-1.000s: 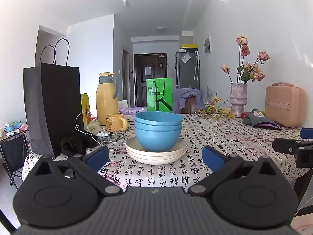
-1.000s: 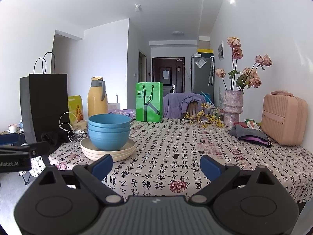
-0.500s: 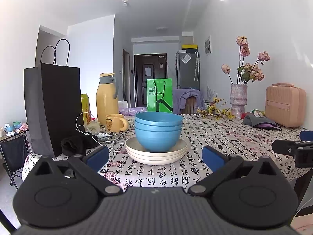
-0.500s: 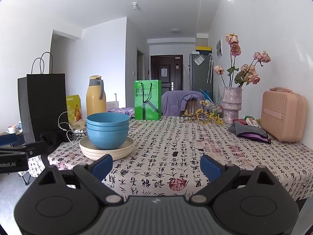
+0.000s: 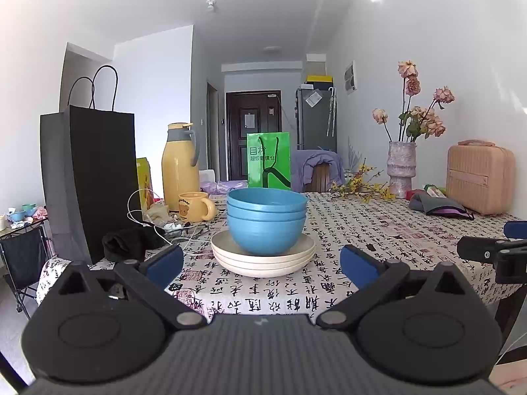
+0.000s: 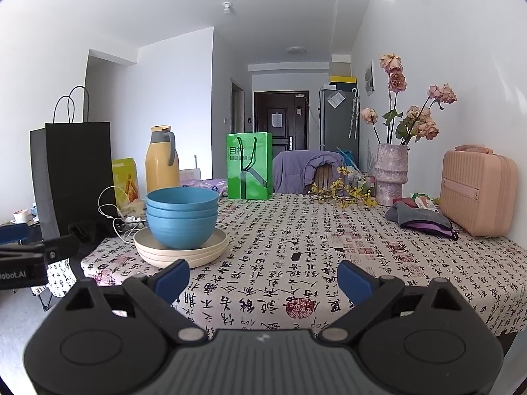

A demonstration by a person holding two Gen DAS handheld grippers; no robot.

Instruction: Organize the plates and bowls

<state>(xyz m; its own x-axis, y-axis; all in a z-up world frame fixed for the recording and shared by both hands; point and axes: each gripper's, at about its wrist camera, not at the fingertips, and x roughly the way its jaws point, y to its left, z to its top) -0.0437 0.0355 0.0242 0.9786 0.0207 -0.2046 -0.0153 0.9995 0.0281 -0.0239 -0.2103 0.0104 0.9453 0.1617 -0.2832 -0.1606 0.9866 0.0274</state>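
We see three nested blue bowls [image 5: 266,220] stacked on cream plates [image 5: 263,258] at frame centre on the worktop [image 5: 395,233] — our left gripper [image 5: 262,261] and right gripper [image 6: 263,278] both spread wide, holding nothing.
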